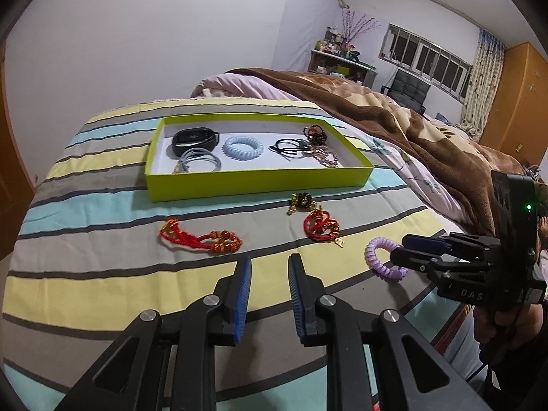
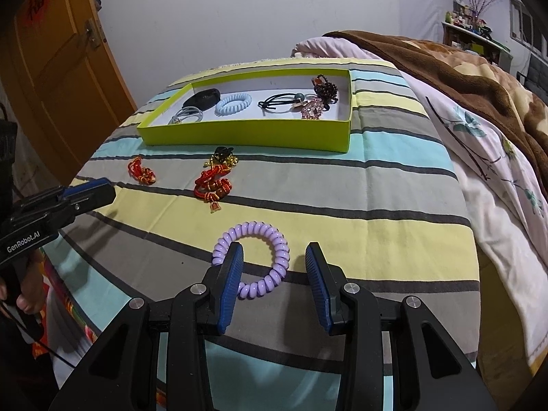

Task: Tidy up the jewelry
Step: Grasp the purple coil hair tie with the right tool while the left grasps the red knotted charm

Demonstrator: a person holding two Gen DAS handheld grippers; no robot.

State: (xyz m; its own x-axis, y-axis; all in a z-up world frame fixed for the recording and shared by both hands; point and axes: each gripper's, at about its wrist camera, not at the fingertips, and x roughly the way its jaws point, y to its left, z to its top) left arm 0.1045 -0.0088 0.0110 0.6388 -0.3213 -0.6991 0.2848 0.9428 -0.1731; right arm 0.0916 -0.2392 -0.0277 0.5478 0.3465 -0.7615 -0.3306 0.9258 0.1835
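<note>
Right hand-held gripper spread open, holding nothing; purple coil hair tie lies on the bed between its fingers, against the left one. Left hand-held gripper also open and empty, green tray ahead of it.

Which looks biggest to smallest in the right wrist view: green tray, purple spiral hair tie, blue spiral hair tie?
1. Green tray.
2. Purple spiral hair tie, though it lies nearest the camera, which inflates it.
3. Blue spiral hair tie, farther off; the two ties may truly be alike.
</note>
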